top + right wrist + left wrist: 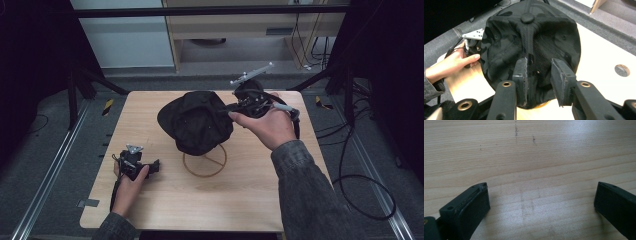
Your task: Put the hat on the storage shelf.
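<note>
high view puts the black cap (196, 121) at the frame's centre, perched on a wooden ring stand (205, 161), so hanging looks done or nearly so. the right gripper (539, 75) has its jaws partly closed at the cap's edge; whether they pinch fabric i cannot tell. the left gripper (134, 163) rests spread wide and empty at lower left, with bare table (250, 200) around it.

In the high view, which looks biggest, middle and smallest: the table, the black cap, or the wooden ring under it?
1. Table: biggest by far; it carries the rest.
2. Black cap: middle.
3. Wooden ring: looks smallest, but the cap hides part of it, so its full size is unsure.
</note>
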